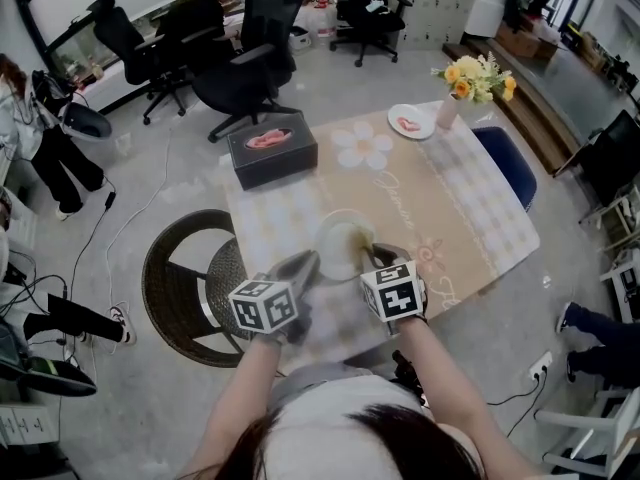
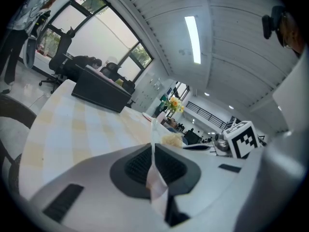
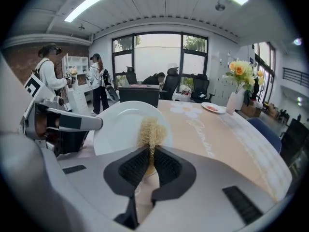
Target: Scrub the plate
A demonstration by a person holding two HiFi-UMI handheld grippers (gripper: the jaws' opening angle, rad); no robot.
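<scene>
A white plate [image 1: 340,243] is held tilted up above the table's near edge, and my left gripper [image 1: 308,264] is shut on its left rim. In the left gripper view the plate [image 2: 153,138] shows edge-on as a thin white line clamped between the jaws. My right gripper [image 1: 372,257] is shut on a tan fibrous scrubber [image 3: 152,132], which is pressed against the plate's face [image 3: 120,124]. The scrubber [image 2: 172,140] also shows just past the plate's edge in the left gripper view. The left gripper [image 3: 63,124] appears at the left of the right gripper view.
On the checked tablecloth [image 1: 470,218] stand a black tissue box [image 1: 272,148], a small plate with red food [image 1: 411,121] and a vase of yellow flowers [image 1: 472,80]. A blue chair [image 1: 512,166] is at the right, a round wicker chair [image 1: 190,273] at the left. Office chairs [image 1: 245,68] and people are behind.
</scene>
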